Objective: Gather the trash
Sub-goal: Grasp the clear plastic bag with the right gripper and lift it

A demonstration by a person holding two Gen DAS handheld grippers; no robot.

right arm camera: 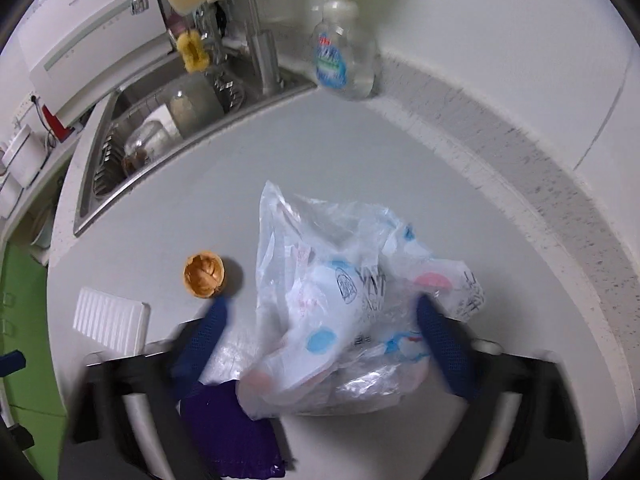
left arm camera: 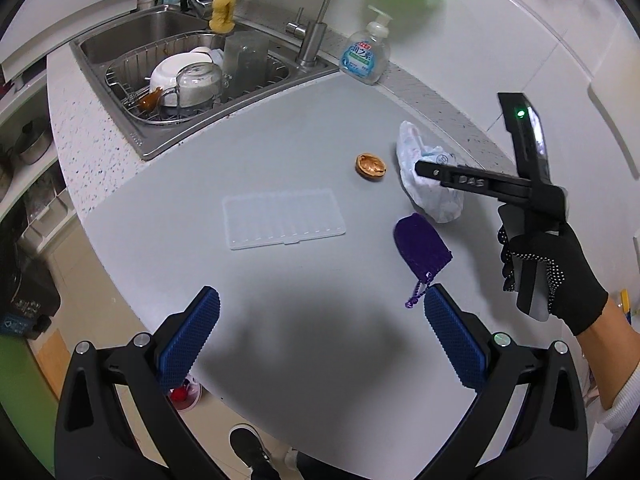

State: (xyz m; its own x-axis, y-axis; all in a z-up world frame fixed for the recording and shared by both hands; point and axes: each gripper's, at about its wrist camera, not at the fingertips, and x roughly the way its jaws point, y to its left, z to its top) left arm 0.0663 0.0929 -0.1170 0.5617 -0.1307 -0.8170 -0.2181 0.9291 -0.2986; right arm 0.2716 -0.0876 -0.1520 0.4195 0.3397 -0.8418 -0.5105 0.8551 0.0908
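The right gripper [right arm camera: 320, 320], jaws apart around the crumpled plastic bag [right arm camera: 340, 280], may pinch only a thin fold, so the bag could slip out.

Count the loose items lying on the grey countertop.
4: a walnut shell mid-counter, a crumpled plastic bag right of it, a purple pouch nearer the camera, and a clear plastic lid to the left. More may be hidden under the bag.

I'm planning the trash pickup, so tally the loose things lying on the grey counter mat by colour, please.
White or clear: 2, the crumpled plastic bag and the clear plastic lid
Purple: 1, the drawstring pouch
Brown: 1, the walnut shell half
Total: 4
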